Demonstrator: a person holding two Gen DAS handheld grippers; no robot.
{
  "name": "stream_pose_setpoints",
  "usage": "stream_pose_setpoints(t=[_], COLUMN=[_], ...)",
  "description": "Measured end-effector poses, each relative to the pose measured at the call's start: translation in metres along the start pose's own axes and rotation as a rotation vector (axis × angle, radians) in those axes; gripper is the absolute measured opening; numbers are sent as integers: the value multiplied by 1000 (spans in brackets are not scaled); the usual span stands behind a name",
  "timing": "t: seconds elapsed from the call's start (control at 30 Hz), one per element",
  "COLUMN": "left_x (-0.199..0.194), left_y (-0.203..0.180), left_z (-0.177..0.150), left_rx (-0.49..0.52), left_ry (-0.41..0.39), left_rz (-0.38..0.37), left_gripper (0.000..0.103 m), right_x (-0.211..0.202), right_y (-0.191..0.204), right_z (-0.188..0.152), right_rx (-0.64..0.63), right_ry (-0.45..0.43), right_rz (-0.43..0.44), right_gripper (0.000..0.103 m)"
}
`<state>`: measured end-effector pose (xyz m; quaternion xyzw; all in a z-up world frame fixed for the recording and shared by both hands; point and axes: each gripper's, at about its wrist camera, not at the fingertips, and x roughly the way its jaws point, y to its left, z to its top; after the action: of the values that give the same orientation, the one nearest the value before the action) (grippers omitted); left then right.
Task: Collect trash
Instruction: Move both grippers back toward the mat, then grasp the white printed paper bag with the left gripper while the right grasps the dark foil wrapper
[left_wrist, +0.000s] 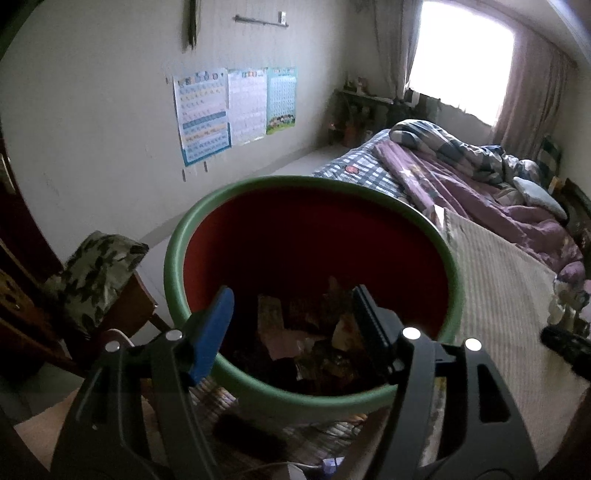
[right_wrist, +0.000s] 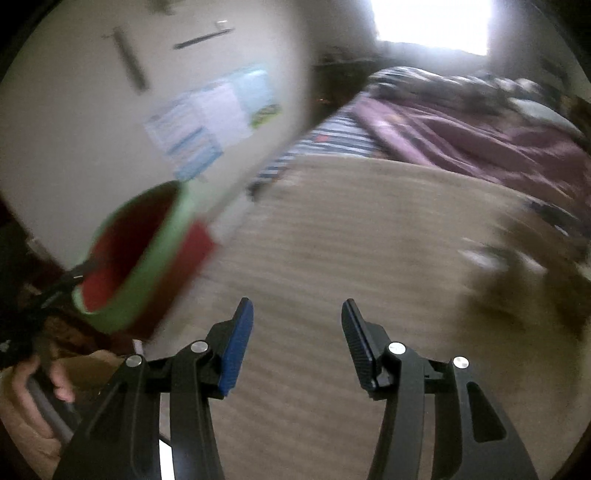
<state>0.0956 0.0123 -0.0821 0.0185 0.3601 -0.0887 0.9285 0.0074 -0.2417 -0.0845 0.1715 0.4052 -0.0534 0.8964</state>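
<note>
A red trash bin with a green rim (left_wrist: 258, 188) fills the middle of the left wrist view, and paper and wrapper scraps (left_wrist: 291, 339) lie in its bottom. My left gripper (left_wrist: 291, 317) straddles the near rim: the blue finger (left_wrist: 212, 332) is outside and the black finger (left_wrist: 369, 325) inside, so it seems shut on the rim. In the right wrist view the bin (right_wrist: 136, 258) hangs tilted at the left, held up by the left gripper. My right gripper (right_wrist: 297, 332) is open and empty above a beige ribbed bedcover (right_wrist: 351, 240).
A bed with purple and plaid bedding (left_wrist: 461, 173) runs to the right toward a bright window. A dark blurred thing (right_wrist: 517, 273) lies on the cover at right. A chair with a leaf-print cushion (left_wrist: 96, 273) stands at left. Posters (left_wrist: 229, 110) hang on the wall.
</note>
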Motion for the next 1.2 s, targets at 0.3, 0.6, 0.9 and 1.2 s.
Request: stream_pose_setpoints(t=[0.3,0.6,0.9,1.2], left_x=[-38,-40,4,44], left_y=[-60,-187,-310,-361], left_z=[-12,-12,-23,-39], left_rx=[49,196,321,361], left_ry=[-27,57,183,321], left_rz=[-87,-356,-523,-569], left_gripper=[72,81,86,86], right_x=[-65,-46,-51,-56], right_y=[-142,-215,-241,-239], right_z=[-7,1,-2,-6], right_rx=[184,278,334,327], right_ry=[-90,-63,-63,-74], right_rz=[-260,-267,-216,-181], right_gripper=[60,64,53,52])
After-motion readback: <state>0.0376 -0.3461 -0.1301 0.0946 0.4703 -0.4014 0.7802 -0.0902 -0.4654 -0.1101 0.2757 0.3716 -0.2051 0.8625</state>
